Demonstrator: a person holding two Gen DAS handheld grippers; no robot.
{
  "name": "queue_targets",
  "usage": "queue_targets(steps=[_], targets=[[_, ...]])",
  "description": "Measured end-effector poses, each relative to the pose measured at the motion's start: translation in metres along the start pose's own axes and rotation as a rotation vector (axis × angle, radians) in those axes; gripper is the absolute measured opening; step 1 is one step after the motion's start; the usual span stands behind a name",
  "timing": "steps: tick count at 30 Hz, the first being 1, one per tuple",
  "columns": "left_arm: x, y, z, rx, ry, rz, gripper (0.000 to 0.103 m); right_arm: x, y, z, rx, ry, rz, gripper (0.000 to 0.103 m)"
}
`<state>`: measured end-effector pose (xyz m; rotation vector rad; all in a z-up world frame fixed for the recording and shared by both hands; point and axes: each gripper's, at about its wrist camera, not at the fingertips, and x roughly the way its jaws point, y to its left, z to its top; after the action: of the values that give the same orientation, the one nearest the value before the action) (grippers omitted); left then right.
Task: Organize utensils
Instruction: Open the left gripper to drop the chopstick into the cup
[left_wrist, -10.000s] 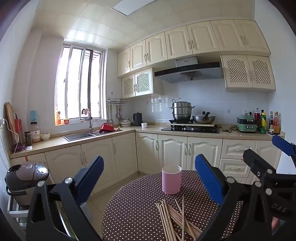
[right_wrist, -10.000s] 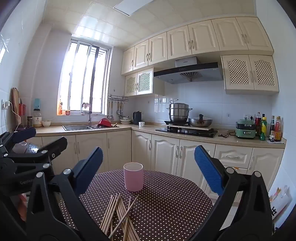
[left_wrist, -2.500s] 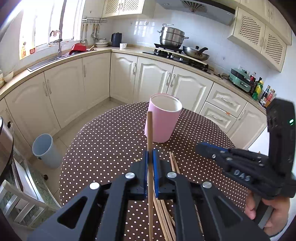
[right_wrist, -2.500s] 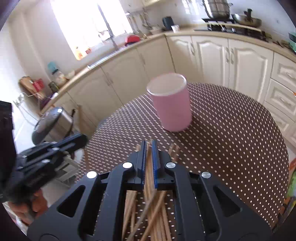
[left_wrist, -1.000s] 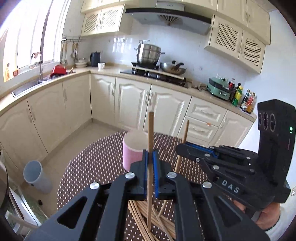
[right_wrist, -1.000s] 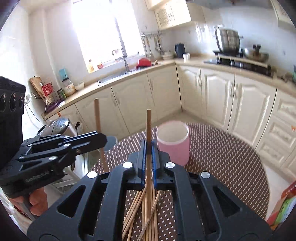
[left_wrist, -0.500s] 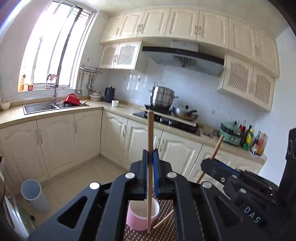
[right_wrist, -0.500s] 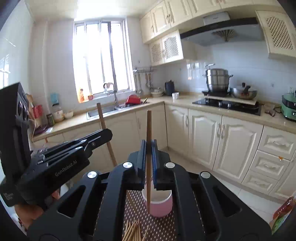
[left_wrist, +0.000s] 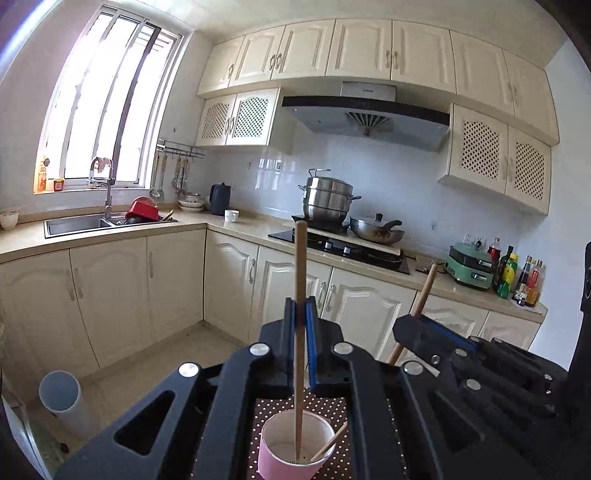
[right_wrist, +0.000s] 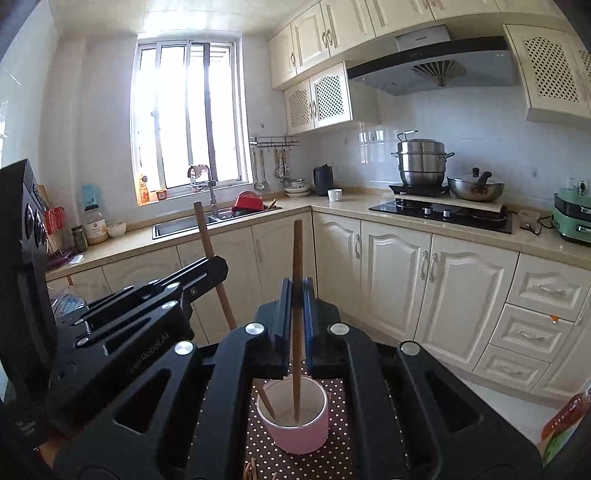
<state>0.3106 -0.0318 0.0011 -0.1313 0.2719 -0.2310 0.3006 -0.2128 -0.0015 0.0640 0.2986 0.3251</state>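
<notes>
A: Reading from the left, what is the left gripper (left_wrist: 300, 328) doing?

B: Its blue fingers (left_wrist: 312, 332) are pressing flat against a wooden chopstick (left_wrist: 300, 295), clamping it near mid-length. The stick is standing almost upright, and its lower end is sitting inside the pink cup (left_wrist: 295, 448), close to the floor of the cup. An upright hold is likely chosen so that the stick passes through the cup's mouth without catching the rim.

A: And moving to the right?

B: The right gripper (right_wrist: 297, 317) is doing the same. Its fingers (right_wrist: 283, 317) are closed on a second chopstick (right_wrist: 296, 280), which is also pointing down into the cup. In the left wrist view this stick (left_wrist: 413, 314) is leaning in from the right, so the two sticks are entering the same opening at different angles and appear not to be crossing.

A: Where is the cup standing?

B: It is resting on the dotted brown surface (right_wrist: 338, 387), directly below both grippers. A few loose chopsticks (right_wrist: 250, 472) are lying on the cloth at the near edge, only just showing in the right wrist view.

A: What is this step calling for?

B: Judging from the pose, both sticks are waiting to be let go. Parting the fingers would probably let each one drop and lean on the rim.
</notes>
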Motion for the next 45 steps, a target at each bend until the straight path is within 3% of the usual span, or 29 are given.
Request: queue_targets(steps=[14,15,16,18,23,28,36,39,41,45], targets=[[0.020,0.009,-0.037,0.019,0.119,0.004,0.006,0.016,-0.006,-0.032,0.025,0.104,-0.013,0.006],[0.019,0.009,-0.037,0.025,0.119,0.012,0.012,0.016,-0.006,-0.033,0.028,0.107,-0.014,0.006],[0.018,0.008,-0.038,0.036,0.116,0.021,0.029,0.016,-0.007,-0.034,0.032,0.110,-0.015,0.006],[0.011,0.007,-0.039,0.053,0.092,0.041,0.045,0.015,-0.009,-0.037,0.046,0.117,-0.011,0.007],[0.000,0.001,-0.041,0.113,0.074,0.065,0.047,0.012,-0.009,-0.039,0.059,0.118,-0.013,0.007],[-0.013,0.001,-0.040,0.110,0.063,0.078,0.061,0.005,-0.008,-0.038,0.062,0.114,-0.013,0.007],[-0.044,0.006,-0.038,0.120,0.045,0.100,0.066,-0.015,-0.004,-0.035,0.070,0.098,-0.016,0.007],[-0.059,0.008,-0.037,0.123,0.034,0.104,0.068,-0.024,-0.004,-0.031,0.071,0.089,-0.013,0.015],[-0.069,0.009,-0.036,0.124,0.031,0.105,0.068,-0.034,-0.001,-0.029,0.071,0.078,-0.008,0.027],[-0.088,0.014,-0.037,0.129,0.039,0.119,0.069,-0.052,0.004,-0.032,0.067,0.068,-0.002,0.029]])
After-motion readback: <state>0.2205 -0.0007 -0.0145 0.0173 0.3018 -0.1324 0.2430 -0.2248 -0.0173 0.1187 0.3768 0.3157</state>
